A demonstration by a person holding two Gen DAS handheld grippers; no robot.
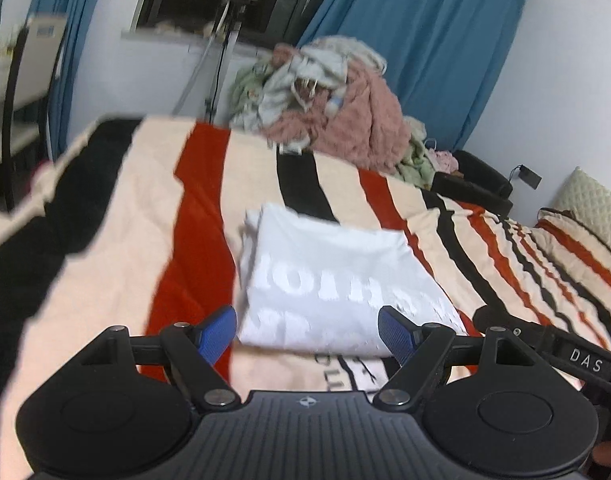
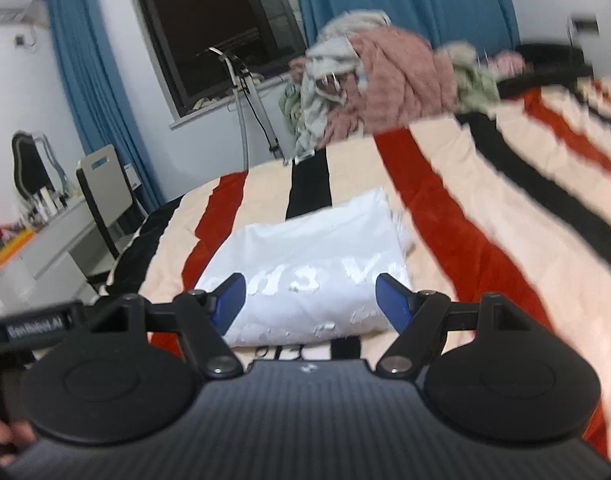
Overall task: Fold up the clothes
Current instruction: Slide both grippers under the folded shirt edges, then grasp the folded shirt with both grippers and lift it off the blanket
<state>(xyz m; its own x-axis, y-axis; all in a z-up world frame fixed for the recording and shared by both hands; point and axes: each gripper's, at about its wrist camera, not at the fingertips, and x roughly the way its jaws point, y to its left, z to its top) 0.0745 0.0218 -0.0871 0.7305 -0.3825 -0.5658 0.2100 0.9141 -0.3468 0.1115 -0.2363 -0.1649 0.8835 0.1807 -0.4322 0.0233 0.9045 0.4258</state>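
A white T-shirt with pale lettering point(image 1: 329, 276) lies folded into a rectangle on the striped bedspread point(image 1: 125, 240). It also shows in the right wrist view point(image 2: 309, 268). My left gripper point(image 1: 307, 332) is open and empty, its blue fingertips just above the shirt's near edge. My right gripper point(image 2: 309, 300) is open and empty, its fingertips over the shirt's near part. The edge of the right gripper point(image 1: 545, 340) shows at the right of the left wrist view. A pile of unfolded clothes point(image 1: 329, 100) lies at the far end of the bed point(image 2: 381, 80).
A cream, red and black striped bedspread covers the bed point(image 2: 485, 220). A pillow point(image 1: 593, 208) lies at the right. A chair point(image 2: 105, 192) and a desk point(image 2: 45, 248) stand left of the bed. A stand point(image 2: 245, 100) is by the window, with blue curtains point(image 1: 425, 40).
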